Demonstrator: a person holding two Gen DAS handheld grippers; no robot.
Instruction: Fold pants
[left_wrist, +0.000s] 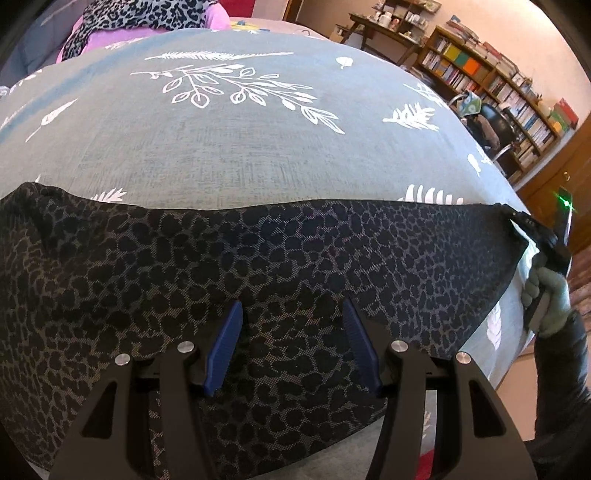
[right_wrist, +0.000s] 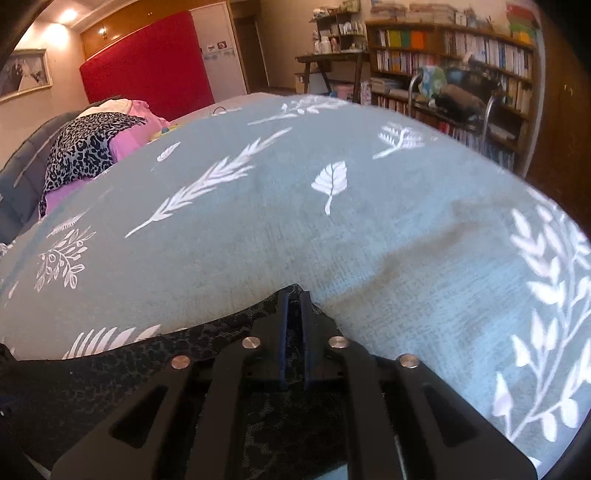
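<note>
Looking from the left side first, I see the dark leopard-print woven pants (left_wrist: 258, 266) spread flat across the near part of the grey-green bedspread with white leaf prints (left_wrist: 229, 147), their far edge running as a straight line from left to right. My left gripper (left_wrist: 291, 314) hovers over the middle of the fabric with its blue-padded fingers (left_wrist: 225, 343) spread wide and nothing between them. Further right, at the far right corner of the pants, my right gripper (right_wrist: 293, 299) has its fingers closed tight on the cloth edge, which shows as a pinched point of dark print between the pads in the right wrist view. I judge the material soft, light and limp, with a slightly textured weave that should not slip; it will sag and drag wherever it is unsupported. For a clean fold I would take the matching corner or hem on the left side, at the edge rather than mid-panel, so both corners lift together. A heap of pink and leopard-print clothes (right_wrist: 92, 147) lies well apart at the far end of the bed.
</note>
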